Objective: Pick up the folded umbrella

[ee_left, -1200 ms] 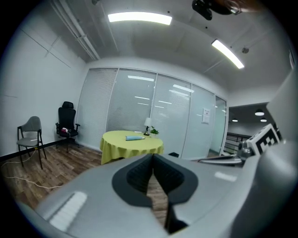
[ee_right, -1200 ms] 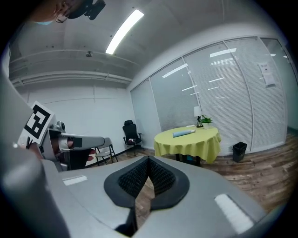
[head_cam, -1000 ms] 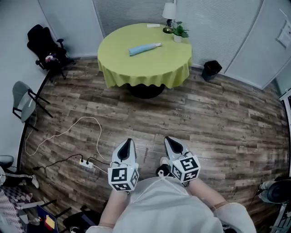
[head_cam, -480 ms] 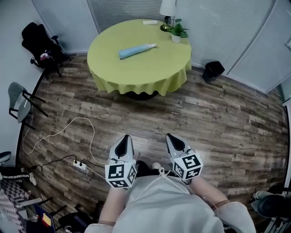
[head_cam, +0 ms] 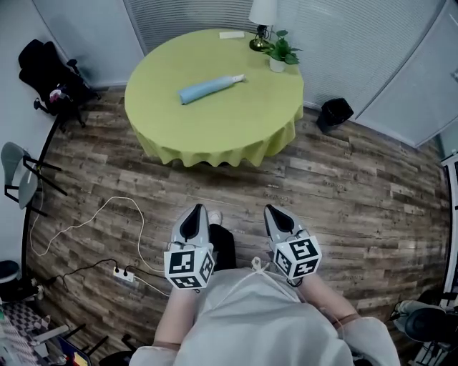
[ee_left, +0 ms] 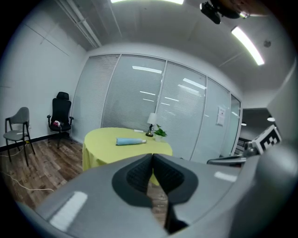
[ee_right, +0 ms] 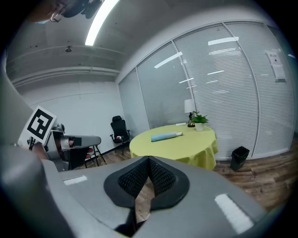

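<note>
The folded umbrella lies crosswise on the round yellow surface, well ahead of both claws, each closed tight on nothing; the left claw stands slightly nearer its line than the right claw.

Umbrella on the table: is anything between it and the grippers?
Nothing visible. Only bare floor lies between the left gripper, the right gripper and the table; the folded umbrella lies clear of the lamp and plant.

lamp beside potted plant on table
</note>
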`<move>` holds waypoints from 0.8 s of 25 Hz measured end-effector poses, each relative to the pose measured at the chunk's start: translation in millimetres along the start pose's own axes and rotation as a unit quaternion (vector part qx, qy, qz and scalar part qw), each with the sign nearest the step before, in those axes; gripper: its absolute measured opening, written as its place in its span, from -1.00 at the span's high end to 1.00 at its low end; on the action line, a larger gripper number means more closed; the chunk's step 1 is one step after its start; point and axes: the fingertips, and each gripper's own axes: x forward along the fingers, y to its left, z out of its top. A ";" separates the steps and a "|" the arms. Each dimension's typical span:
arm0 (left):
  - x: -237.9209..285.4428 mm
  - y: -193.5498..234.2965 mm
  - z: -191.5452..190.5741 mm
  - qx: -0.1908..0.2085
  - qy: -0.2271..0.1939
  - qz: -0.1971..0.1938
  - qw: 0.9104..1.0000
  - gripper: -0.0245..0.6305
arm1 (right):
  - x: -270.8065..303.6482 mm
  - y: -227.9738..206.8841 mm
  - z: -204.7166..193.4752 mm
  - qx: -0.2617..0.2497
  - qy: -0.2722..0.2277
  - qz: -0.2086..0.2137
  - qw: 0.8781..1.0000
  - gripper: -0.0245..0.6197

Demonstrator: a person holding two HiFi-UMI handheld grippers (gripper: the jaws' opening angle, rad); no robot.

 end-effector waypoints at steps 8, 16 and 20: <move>131.1 78.5 81.5 0.037 -0.008 -0.051 0.998 0.91 | 143.2 -13.2 84.9 -0.006 -0.007 -0.032 0.999 0.93; 236.6 145.5 140.6 0.055 -0.022 -0.095 0.994 0.91 | 270.2 -23.1 150.0 0.000 -0.020 -0.055 0.998 0.93; 267.3 168.4 151.0 0.032 -0.027 -0.124 0.991 0.91 | 310.9 -26.0 162.3 0.004 -0.012 -0.060 0.998 0.93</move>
